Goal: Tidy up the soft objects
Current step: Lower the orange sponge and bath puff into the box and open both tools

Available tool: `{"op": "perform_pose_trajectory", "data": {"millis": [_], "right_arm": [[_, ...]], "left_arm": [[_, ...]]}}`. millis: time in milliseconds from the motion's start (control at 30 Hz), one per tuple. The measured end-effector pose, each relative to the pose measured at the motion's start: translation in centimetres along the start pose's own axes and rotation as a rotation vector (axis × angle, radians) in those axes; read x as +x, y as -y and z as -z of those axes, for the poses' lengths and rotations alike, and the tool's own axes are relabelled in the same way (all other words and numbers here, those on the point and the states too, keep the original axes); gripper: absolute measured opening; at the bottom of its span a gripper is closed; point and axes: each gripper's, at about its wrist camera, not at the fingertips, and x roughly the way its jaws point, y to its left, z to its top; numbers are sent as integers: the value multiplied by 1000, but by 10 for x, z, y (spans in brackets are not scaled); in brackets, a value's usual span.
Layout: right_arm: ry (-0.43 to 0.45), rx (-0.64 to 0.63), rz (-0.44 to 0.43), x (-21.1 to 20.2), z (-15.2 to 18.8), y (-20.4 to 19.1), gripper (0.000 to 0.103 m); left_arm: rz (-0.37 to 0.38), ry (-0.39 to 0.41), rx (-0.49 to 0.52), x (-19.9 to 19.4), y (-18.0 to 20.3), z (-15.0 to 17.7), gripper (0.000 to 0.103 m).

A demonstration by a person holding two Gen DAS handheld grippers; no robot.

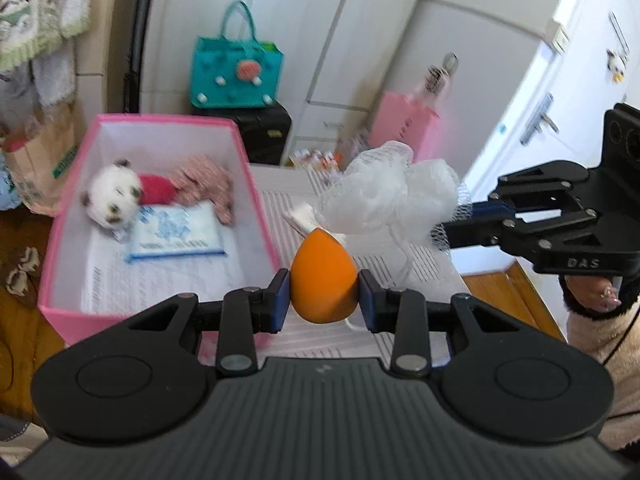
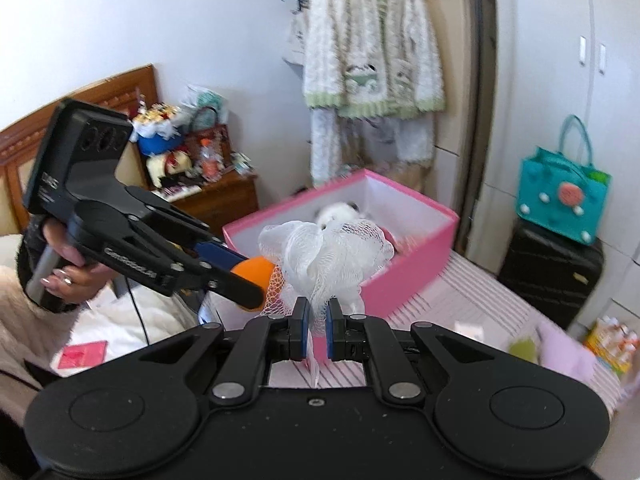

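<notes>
My left gripper [image 1: 323, 297] is shut on an orange egg-shaped sponge [image 1: 323, 276], held above the striped table just right of the pink box [image 1: 64, 216]. In the right wrist view that left gripper [image 2: 256, 280] comes in from the left with the orange sponge [image 2: 254, 270] between its pads. My right gripper [image 2: 318, 334] is shut on a white mesh bath pouf [image 2: 324, 256], carried in the air in front of the pink box [image 2: 404, 276]. From the left wrist view the right gripper [image 1: 444, 232] holds the pouf [image 1: 384, 192] at the right. Inside the box lie a white plush toy [image 1: 112, 196], a patterned cloth [image 1: 208, 184] and a tissue pack [image 1: 176, 234].
A teal handbag [image 1: 236, 68] sits on a black case [image 1: 264, 132] behind the table. A pink bag [image 1: 404, 124] stands by the white wardrobe doors. A fleece jacket [image 2: 372, 40] hangs on the wall; a wooden nightstand [image 2: 216, 196] holds clutter. Striped cloth [image 2: 460, 312] covers the table.
</notes>
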Motion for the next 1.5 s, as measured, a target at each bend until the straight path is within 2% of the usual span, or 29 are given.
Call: {"op": "perform_pose_trajectory", "data": {"millis": [200, 267, 333, 467, 633, 767, 900, 967, 1033, 1167, 1300, 1333, 1400, 1500], "right_arm": [[48, -13, -62, 27, -40, 7, 10], [46, -11, -69, 45, -50, 11, 10], [35, -13, -57, 67, -58, 15, 10], [-8, -13, -9, 120, -67, 28, 10], [-91, -14, 39, 179, -73, 44, 10], [-170, 10, 49, 213, -71, 57, 10], [-245, 12, 111, 232, -62, 63, 10], [-270, 8, 123, 238, -59, 64, 13], [-293, -10, 146, 244, -56, 63, 21], [-294, -103, 216, 250, -54, 54, 23], [-269, -130, 253, 245, -54, 49, 38], [-260, -142, 268, 244, -54, 48, 39], [-244, -136, 269, 239, -56, 52, 40], [-219, -110, 237, 226, -59, 54, 40]], "left_arm": [[-88, 46, -10, 1, -38, -20, 35], [-148, 42, -6, 9, -50, -24, 35], [-224, 17, 11, 23, -62, -27, 35], [-301, -80, 44, 58, -85, -33, 35], [-428, -160, 203, 93, -98, -33, 35], [-440, -200, 229, 105, -104, -35, 35], [-460, -182, 263, 106, -104, -36, 36], [-482, -175, 284, 108, -104, -36, 37], [-501, -173, 303, 110, -104, -35, 38], [-551, -172, 396, 118, -96, -31, 38], [-552, -178, 381, 118, -98, -32, 38], [-557, -175, 381, 118, -97, -33, 38], [-559, -179, 379, 118, -98, -33, 39], [-567, -177, 371, 117, -99, -33, 46]]}}
